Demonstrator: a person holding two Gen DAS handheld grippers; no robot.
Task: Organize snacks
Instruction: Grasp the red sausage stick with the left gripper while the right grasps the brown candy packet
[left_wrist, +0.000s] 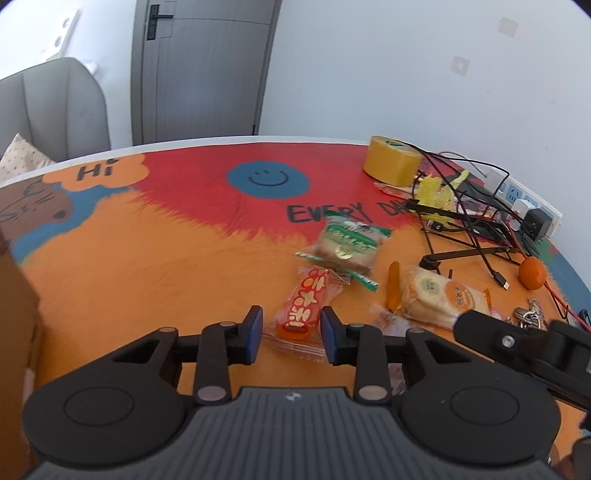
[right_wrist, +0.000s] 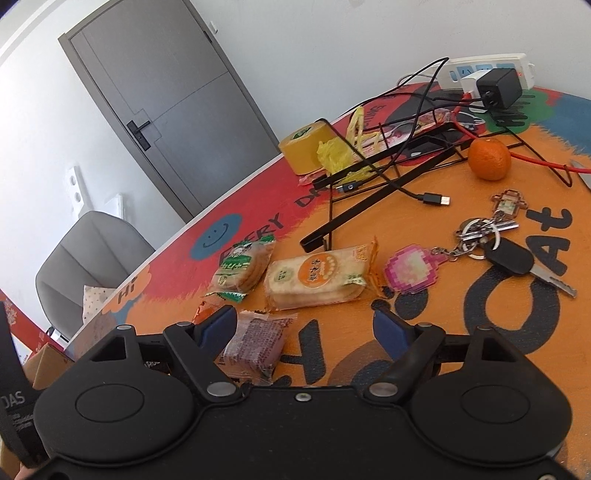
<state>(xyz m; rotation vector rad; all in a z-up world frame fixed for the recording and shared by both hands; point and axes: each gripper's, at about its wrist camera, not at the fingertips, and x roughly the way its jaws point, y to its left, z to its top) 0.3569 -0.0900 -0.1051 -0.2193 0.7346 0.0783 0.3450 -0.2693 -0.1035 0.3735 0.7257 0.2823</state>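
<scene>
A: Orange and red mat (left_wrist: 155, 266) covers the bench. How many snacks lie on it?

B: Four. One red pack (left_wrist: 304, 306), one green pack (left_wrist: 345, 245), one orange-label pack (right_wrist: 317, 278) and one purple pack (right_wrist: 258, 345).

A: Take the orange-label pack as the landmark. Where are the others?

B: The green pack (right_wrist: 242, 267) lies just left of it, nearly touching. The purple pack lies nearer the camera and to its left. In the right wrist view only a corner of the red pack (right_wrist: 203, 314) shows, left of the purple one.

A: And the left gripper (left_wrist: 291, 332)?

B: Its fingers (left_wrist: 253, 332) stand apart with the red pack between them, not closed on it; whether they touch it I cannot tell.

A: The right gripper (right_wrist: 304, 328)?

B: Its fingers (right_wrist: 218, 326) are spread wide and hold nothing. The purple pack sits just beside the left one.

A: What else lies there?

B: One mandarin (right_wrist: 489, 158) far behind the landmark to its right, one tape roll (right_wrist: 306, 147) far behind it, and one key bunch (right_wrist: 491, 243) to its right. Black cables (right_wrist: 402, 184) and one wire stand (right_wrist: 369, 195) lie between the tape and the mandarin.
</scene>
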